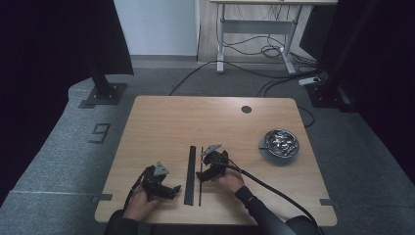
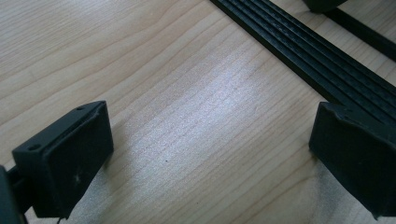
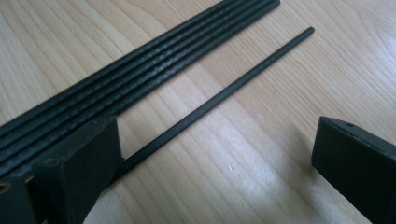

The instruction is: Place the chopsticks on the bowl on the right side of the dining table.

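Both grippers sit at the near edge of the table [image 1: 147, 105], flanking the flat ribbed strip [image 1: 190, 174], which I'll use as landmark. Left gripper [image 1: 169, 190] is just left of the strip's near end, jaws wide open with nothing between them; in the left gripper view its right jaw stands right beside the strip [image 2: 308, 51] without gripping it. Right gripper [image 1: 201, 175] is just right of the strip, jaws also spread wide and holding nothing; the thin black rod [image 3: 219, 95] runs between them, passing close by the left-hand jaw in the right gripper view. Rod [image 1: 201, 175] lies parallel to the strip, just beside it on the right, not touching. Judgement: early stage, looks like a pick of the rod is lined up but no grasp made; closing, lifting and placing all remain. Farther right of the strip, well apart, a metal bowl [image 1: 280, 144] of shiny small parts, contents too small to identify. Beyond the table, left of the strip, floor marking "9" [image 1: 100, 132]. No brands readable.
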Action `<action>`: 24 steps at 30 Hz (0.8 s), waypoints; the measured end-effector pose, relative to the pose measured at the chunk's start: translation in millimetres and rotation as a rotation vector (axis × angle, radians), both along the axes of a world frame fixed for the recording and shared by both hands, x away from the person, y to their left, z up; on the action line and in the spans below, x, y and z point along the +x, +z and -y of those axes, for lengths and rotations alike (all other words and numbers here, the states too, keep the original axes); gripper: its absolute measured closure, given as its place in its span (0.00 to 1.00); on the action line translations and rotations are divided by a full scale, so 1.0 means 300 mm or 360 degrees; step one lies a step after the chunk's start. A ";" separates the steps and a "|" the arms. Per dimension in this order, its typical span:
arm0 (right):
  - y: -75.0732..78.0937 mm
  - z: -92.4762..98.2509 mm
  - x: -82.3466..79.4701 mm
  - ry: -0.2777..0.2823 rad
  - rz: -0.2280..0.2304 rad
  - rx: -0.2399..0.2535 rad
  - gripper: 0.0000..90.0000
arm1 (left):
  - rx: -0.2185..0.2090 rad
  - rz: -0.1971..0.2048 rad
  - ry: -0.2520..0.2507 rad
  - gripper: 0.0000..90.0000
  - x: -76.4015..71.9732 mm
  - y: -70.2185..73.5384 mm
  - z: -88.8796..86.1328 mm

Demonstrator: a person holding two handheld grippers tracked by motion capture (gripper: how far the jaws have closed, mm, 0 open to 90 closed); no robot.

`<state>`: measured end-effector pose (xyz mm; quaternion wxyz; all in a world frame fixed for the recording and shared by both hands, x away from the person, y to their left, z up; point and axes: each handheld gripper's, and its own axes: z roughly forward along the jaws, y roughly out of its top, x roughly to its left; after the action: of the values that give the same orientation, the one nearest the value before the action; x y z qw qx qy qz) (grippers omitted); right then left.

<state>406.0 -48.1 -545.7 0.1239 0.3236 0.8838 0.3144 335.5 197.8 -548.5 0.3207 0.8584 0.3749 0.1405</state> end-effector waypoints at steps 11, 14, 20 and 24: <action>-0.005 0.059 0.018 -0.0084 0.0002 0.0016 0.00 | -0.0003 0.0001 0.0002 0.00 0.000 0.000 0.000; -0.004 0.064 0.028 -0.0098 0.0008 0.0015 0.00 | -0.0001 0.0000 0.0000 0.00 0.000 0.000 0.000; -0.001 0.083 0.039 -0.0129 0.0016 -0.0004 0.00 | 0.0000 0.0000 0.0000 0.00 0.000 0.000 0.000; 0.000 0.099 0.046 -0.0150 0.0021 -0.0015 0.00 | 0.0001 -0.0001 -0.0001 0.00 0.000 0.000 0.000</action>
<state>419.8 -77.9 -545.7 0.1458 0.3621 0.8682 0.3064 335.5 197.8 -548.5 0.3205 0.8586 0.3747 0.1404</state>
